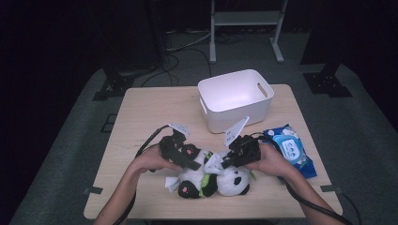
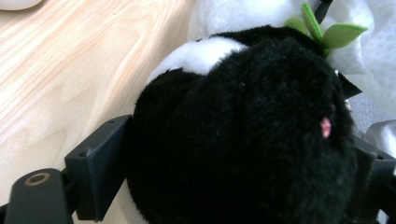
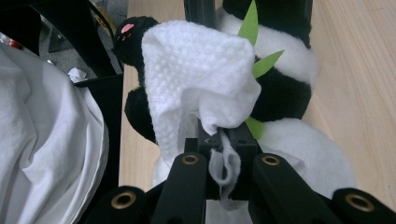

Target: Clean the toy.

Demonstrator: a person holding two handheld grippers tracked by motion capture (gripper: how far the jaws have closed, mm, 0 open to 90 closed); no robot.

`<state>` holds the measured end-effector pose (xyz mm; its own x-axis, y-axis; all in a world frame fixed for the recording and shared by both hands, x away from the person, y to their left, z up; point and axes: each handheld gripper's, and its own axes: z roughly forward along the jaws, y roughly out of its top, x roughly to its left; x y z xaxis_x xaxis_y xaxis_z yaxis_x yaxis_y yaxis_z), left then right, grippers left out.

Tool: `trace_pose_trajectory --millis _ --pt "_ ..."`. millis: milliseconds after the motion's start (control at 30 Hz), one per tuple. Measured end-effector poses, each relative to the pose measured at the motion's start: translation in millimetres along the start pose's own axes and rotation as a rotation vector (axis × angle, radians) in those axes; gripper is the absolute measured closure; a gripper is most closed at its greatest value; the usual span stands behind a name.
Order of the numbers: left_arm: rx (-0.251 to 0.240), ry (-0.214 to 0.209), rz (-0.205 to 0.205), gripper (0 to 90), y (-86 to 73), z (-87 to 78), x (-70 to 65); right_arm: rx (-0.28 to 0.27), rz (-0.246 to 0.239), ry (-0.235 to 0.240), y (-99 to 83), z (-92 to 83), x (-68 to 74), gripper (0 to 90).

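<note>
Dark room, grey carpet, metal stand legs at 12 o'clock; a pale wooden table (image 1: 141, 112) carries the work.

Left gripper (image 1: 180, 157), at about 8 o'clock from table centre, straddles a black limb of the panda plush (image 1: 213, 180). Left gripper view: black fur sits between the jaws, which stand wide and look released, flanking the limb rather than squeezing it. No earlier picture to compare.

Panda lies on its back near the front edge, pink paw pads up, green felt leaves (image 2: 327, 32) at its chest.

Right gripper (image 1: 234, 157), at about 5 o'clock from centre, is clenched on a white wet wipe (image 3: 196, 79); the bunched wipe drapes over the panda's chest.

Judgement: the step is wiping the toy. It goes best if the left jaws pin the limb firmly so the toy cannot slide, while the right drags the wipe in short strokes along the fur, keeping a fold clamped and clear of the leaves.

White bin (image 1: 234, 98) at 1 o'clock: open top, nothing seen inside. Blue wipes pack (image 1: 293, 150) at 3 o'clock, lying flat; contents hidden.
</note>
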<state>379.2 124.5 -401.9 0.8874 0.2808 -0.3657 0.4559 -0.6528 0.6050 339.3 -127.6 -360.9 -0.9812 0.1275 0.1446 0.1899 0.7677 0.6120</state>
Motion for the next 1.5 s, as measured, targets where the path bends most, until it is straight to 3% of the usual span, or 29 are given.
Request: trace_pose_trajectory --millis 67,200,300,367,533,600,700,767,867,1033,1233,1500 --pt "0.003 0.006 0.016 16.0 0.2 -0.6 -1.5 0.002 0.000 0.000 -0.1 0.1 0.3 86.0" --pt "-0.003 0.026 0.064 33.2 0.2 -4.3 -5.1 0.002 -0.006 -0.001 1.0 -1.0 1.5 86.0" --pt "-0.031 0.042 0.086 39.4 -0.1 -5.5 -7.2 -0.003 -0.010 -0.011 2.1 -4.2 2.0 86.0" --pt "-0.048 0.059 0.096 40.9 0.4 -6.2 -8.7 -0.021 -0.003 -0.013 2.7 -9.2 1.0 86.1" --pt "-0.064 0.126 0.188 42.3 7.9 -9.9 -18.6 -0.068 0.002 -0.055 5.7 -24.1 -3.7 86.0" --pt "-0.082 0.167 0.234 42.3 10.8 -12.3 -23.1 -0.082 0.008 -0.061 6.3 -28.2 -5.2 86.0" --pt "-0.102 0.245 0.339 42.3 12.6 -17.1 -29.6 -0.097 0.013 -0.090 4.9 -34.8 -8.7 86.0" --pt "-0.102 0.258 0.367 42.1 10.9 -16.8 -30.6 -0.114 0.040 -0.124 -0.1 -39.6 -13.1 86.0" --pt "-0.131 0.263 0.402 41.6 2.8 -13.4 -33.0 -0.086 0.076 -0.178 -9.7 -41.4 -20.6 85.9" --pt "-0.186 0.270 0.429 40.8 -11.4 -10.4 -36.5 -0.098 0.110 -0.148 -24.2 -39.1 -24.9 85.9" --pt "-0.185 0.275 0.456 40.0 -14.7 -10.1 -39.9 -0.074 0.108 -0.162 -25.8 -44.0 -19.2 85.8" --pt "-0.196 0.280 0.481 39.4 -17.4 -8.9 -43.0 -0.034 0.037 -0.127 19.1 -10.9 -17.3 85.7"
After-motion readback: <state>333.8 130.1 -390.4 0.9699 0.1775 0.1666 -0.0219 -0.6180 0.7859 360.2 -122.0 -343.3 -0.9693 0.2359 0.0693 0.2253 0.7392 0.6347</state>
